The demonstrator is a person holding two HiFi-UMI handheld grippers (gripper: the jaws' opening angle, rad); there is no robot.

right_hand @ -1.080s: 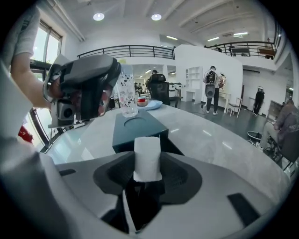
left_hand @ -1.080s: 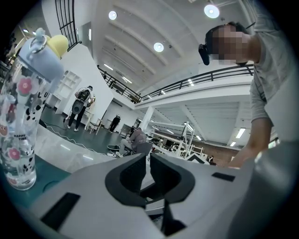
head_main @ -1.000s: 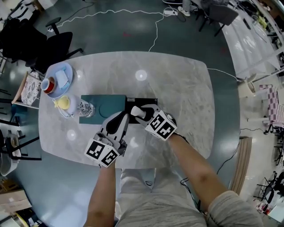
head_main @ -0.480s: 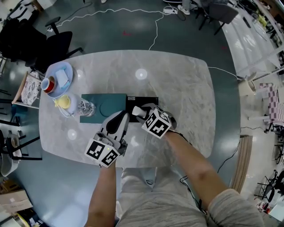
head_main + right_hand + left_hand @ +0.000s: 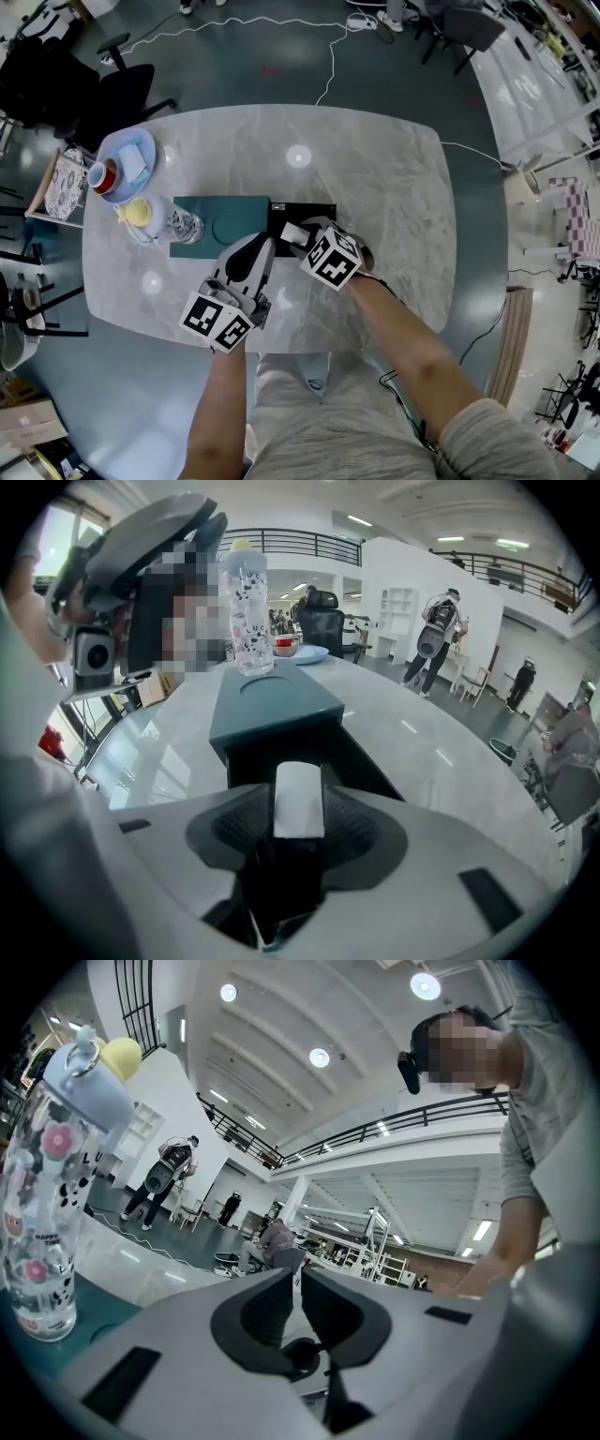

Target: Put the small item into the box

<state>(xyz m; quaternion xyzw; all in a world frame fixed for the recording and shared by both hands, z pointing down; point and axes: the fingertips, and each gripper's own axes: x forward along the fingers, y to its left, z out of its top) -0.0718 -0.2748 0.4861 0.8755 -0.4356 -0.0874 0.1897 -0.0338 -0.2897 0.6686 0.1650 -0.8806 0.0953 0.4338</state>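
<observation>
The right gripper (image 5: 298, 810) holds the small white item (image 5: 298, 797) tight between its two jaws, and the item stands up straight. The gripper sits at the near edge of the black box (image 5: 367, 761), which is open. The item is just above that edge, not down inside the box. From the head view, the item (image 5: 293, 233) shows as a pale block at the front of the box (image 5: 309, 210).

A teal cover (image 5: 220, 223) lies flat on the table (image 5: 375, 178). It touches the left side of the black box.

The left gripper (image 5: 300, 1299) has nothing in it. Its jaws are almost together, with only a thin slit between them. In the head view it (image 5: 262, 247) rests low on the table, just beside the right gripper and in front of the teal cover.

A clear bottle (image 5: 185, 228) with little pictures on it stands at the far left end of the teal cover. Further left is a blue plate (image 5: 131, 150) with a red cup (image 5: 103, 178) on it — well apart from the box.
</observation>
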